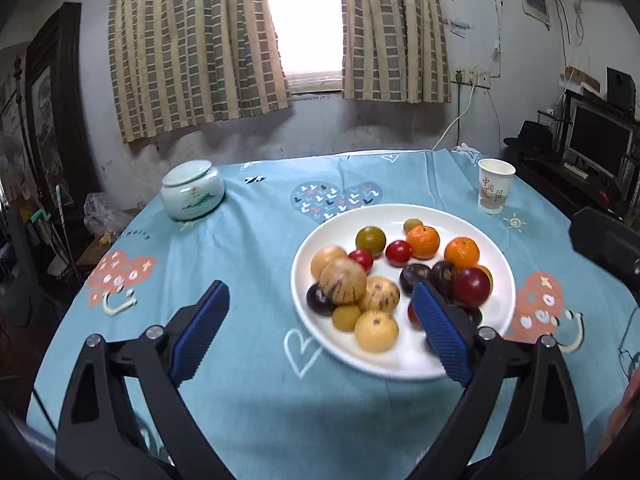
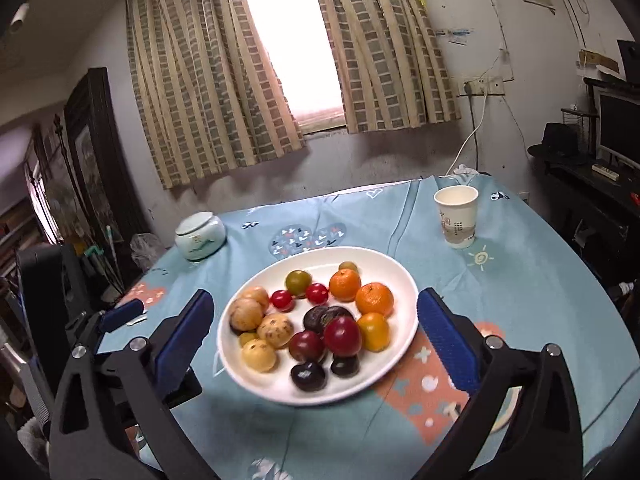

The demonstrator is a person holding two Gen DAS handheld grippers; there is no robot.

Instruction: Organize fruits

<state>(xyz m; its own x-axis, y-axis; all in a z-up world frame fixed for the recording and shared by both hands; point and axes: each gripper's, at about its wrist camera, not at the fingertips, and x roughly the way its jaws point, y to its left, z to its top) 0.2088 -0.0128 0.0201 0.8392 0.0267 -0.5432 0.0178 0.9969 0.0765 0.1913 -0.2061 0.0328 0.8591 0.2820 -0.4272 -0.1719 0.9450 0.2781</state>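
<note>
Left hand-held gripper (image 1: pixel 320 296): released, jaws spread wide, nothing between the blue pads; its right finger (image 1: pixel 440 332) hangs over the near side of the plate, the left finger over bare cloth
Right hand-held gripper (image 2: pixel 314 314): released too, jaws at full spread, straddling the plate from above without touching it; nothing gripped
Plate (image 1: pixel 400 364): white, round, on the table toward its right half, near the front edge
Fruits (image 1: pixel 376 276): all on the plate; two oranges (image 1: pixel 462 254) at its far right side, a green-orange citrus (image 1: pixel 371 241) at the far side, small red ones (image 1: pixel 399 253) in the middle, dark purple ones (image 1: pixel 416 278) toward the right and near side, tan speckled ones (image 1: pixel 344 282) piled at the left, yellow ones (image 1: pixel 376 330) at the near left
Table (image 1: pixel 248 256): covered by a light blue cloth with hearts and smiling faces
Jar (image 1: pixel 192 196): pale ceramic, lid on, at the far left corner
Paper cup (image 1: pixel 495 185): upright, at the far right corner, well apart from the plate
</note>
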